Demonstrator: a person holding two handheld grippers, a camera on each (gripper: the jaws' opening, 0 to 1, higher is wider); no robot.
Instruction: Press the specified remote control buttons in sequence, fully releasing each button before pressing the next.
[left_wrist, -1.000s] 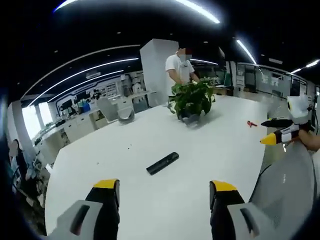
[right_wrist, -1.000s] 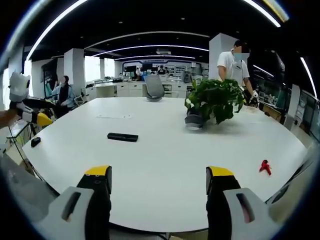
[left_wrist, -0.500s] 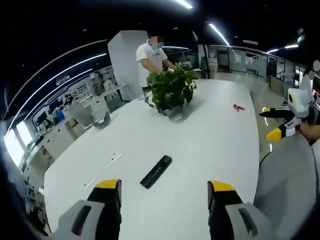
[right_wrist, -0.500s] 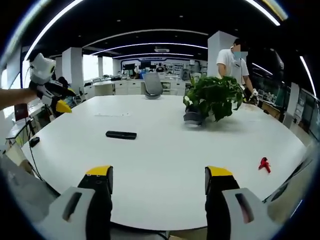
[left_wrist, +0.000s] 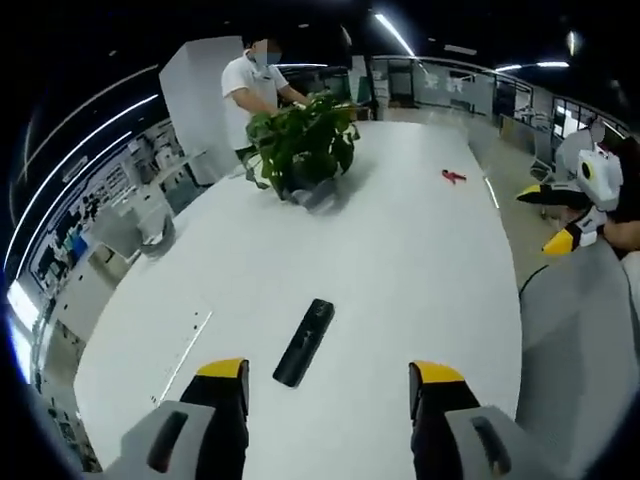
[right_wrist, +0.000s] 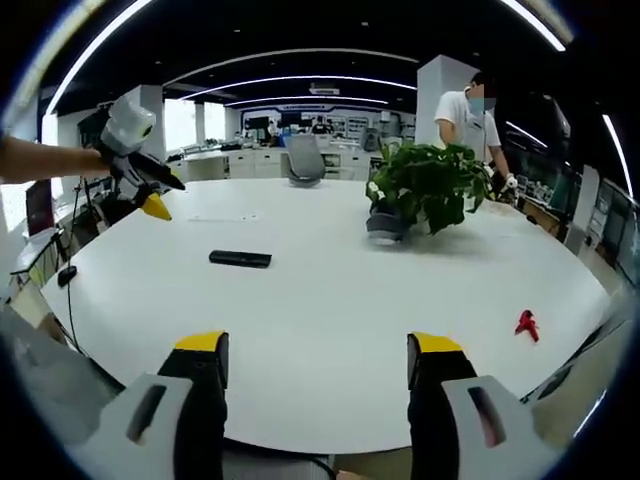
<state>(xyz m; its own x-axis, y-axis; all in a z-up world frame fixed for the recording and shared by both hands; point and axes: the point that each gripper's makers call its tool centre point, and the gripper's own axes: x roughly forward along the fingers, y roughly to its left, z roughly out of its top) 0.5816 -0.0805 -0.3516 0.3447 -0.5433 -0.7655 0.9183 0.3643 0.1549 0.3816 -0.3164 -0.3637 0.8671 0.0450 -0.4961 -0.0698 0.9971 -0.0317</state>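
Observation:
A slim black remote control (left_wrist: 304, 341) lies flat on the big white round table (left_wrist: 400, 250). In the left gripper view it rests just ahead of my left gripper (left_wrist: 328, 378), which hovers above the table with jaws wide apart and nothing between them. The right gripper view shows the same remote (right_wrist: 240, 259) at mid-left of the table (right_wrist: 330, 300), well ahead of my open, empty right gripper (right_wrist: 316, 352). The left gripper (right_wrist: 152, 198) also enters the right gripper view from the left, held in the air over the table's edge. My right gripper (left_wrist: 560, 220) appears at the right edge of the left gripper view.
A potted green plant (left_wrist: 300, 145) stands on the far side of the table, seen also in the right gripper view (right_wrist: 425, 195). A person in a white shirt (left_wrist: 250, 85) stands behind it. A small red tool (right_wrist: 526, 324) lies near the table's right edge. Office chairs and desks surround the table.
My left gripper has come in over the table toward the remote, which now lies closer and more lengthwise in its view. The right gripper has barely moved.

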